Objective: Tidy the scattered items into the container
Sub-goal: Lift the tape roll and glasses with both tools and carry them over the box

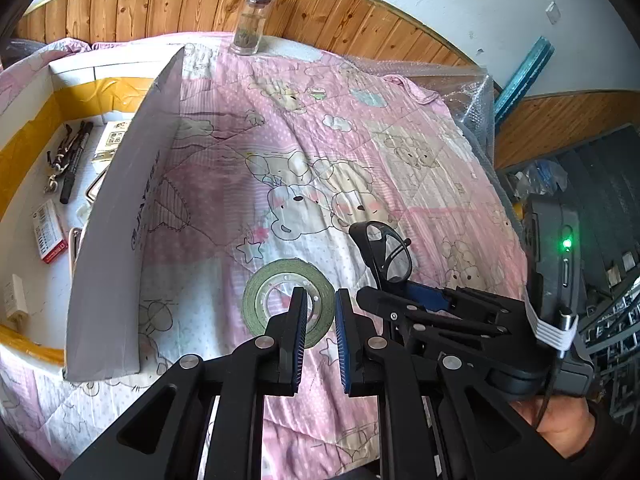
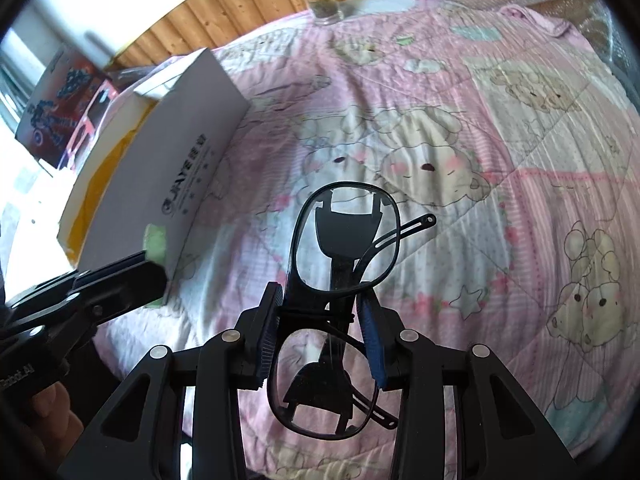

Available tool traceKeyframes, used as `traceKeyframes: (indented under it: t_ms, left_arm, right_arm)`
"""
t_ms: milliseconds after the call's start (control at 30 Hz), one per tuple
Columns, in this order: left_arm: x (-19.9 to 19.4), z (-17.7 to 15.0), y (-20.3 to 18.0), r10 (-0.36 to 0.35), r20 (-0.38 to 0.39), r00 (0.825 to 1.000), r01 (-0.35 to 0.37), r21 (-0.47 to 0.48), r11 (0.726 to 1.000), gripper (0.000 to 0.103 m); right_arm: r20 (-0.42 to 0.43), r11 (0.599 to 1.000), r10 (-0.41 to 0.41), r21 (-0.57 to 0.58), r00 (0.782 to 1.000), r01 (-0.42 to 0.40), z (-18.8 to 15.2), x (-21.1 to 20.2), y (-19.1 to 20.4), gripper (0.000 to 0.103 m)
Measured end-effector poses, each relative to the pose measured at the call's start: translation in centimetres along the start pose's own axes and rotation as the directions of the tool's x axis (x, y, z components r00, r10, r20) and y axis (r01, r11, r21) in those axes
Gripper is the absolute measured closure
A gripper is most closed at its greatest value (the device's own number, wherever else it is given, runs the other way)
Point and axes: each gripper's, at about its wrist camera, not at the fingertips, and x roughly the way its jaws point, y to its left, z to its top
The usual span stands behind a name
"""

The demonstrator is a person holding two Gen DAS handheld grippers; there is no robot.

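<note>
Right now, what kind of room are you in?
Probably a bedroom at home. The work surface is a pink cartoon-bear quilt spread like bedding, with wood panelling along the wall behind it and a glass jar standing at the far edge.

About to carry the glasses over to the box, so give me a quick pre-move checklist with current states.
1. Right hand-held gripper shut on the glasses: ok.
2. Grip placement: clamped near the bridge, one lens sticking out ahead; security cannot tell.
3. Box open on top, flap up: ok.
4. Room inside the box beside the markers: ok.
5. Left hand-held gripper open over the tape roll, holding nothing: ok.
6. Glass bottle stands far from the path: ok.
</note>
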Motion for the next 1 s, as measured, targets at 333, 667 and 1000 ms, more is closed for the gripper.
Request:
traceKeyframes:
  t_ms: [333, 667, 1000]
  left_arm:
    - [-2.3, -0.9, 0.1, -0.013, 0.032, 0.999, 0.013, 0.005, 1.0, 0.089]
    - [-4.4, -1.3, 0.4, -0.046, 0.065, 0.997, 0.047, -0.011, 0.999, 0.089]
    - [-6.0, -1.0, 1.5, -0.061, 0.1, 0.993, 0.064, -0.025, 0.998, 0.089]
  right_arm:
    - [0.019, 0.997, 0.032, -0.068, 0.999, -0.031, -0.4, -2.1, 3.2, 0.063]
    - [0.026, 0.991, 0.06, -0.123, 0.998, -0.057, -0.1, -3.2, 5.9, 0.063]
    - [0.033, 0.983, 0.071, -0.173, 0.997, -0.064, 0.5, -4.0, 8.1, 0.063]
